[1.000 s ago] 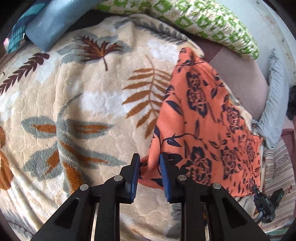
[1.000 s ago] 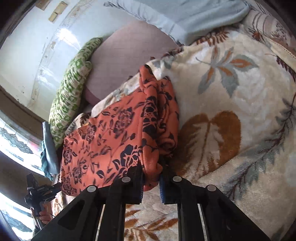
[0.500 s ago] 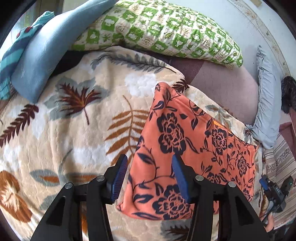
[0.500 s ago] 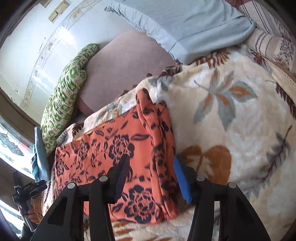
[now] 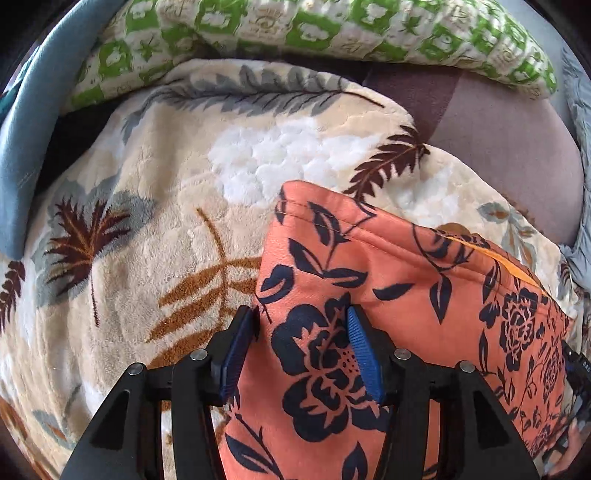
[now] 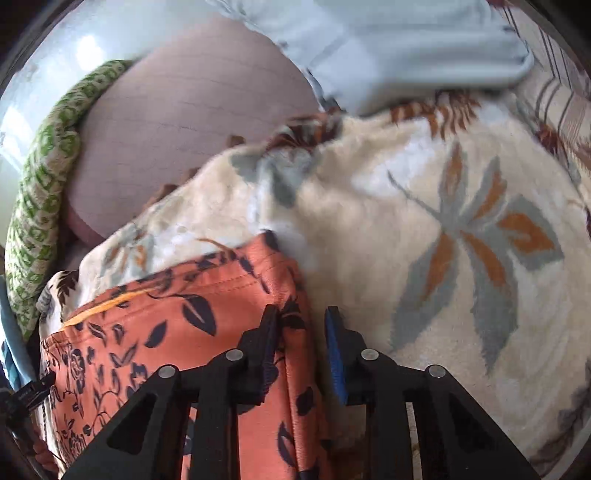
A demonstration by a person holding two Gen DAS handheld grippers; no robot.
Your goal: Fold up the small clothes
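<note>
lying flat lower centre: orange floral garment (image 5: pixel 369 280) on blanket (image 5: pixel 155 229) | left gripper (image 5: pixel 303 325) opening, cloth between unpinched | right gripper (image 6: pixel 301 325) closing over edge, not pinching

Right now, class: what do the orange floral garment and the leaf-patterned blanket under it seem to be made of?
Orange floral garment: thin woven cloth, matte, probably cotton or rayon; a stitched hem and soft creases show. Leaf-patterned blanket: plush fleece, likely synthetic; its fuzzy, embossed pile shows.

Below me spreads a plush cream blanket with brown and grey leaves (image 5: pixel 155 206). Beyond it lie a green-and-white patterned pillow (image 5: pixel 332 33), a mauve cushion (image 6: pixel 192 110) and pale blue cloth (image 6: pixel 406 51).
</note>
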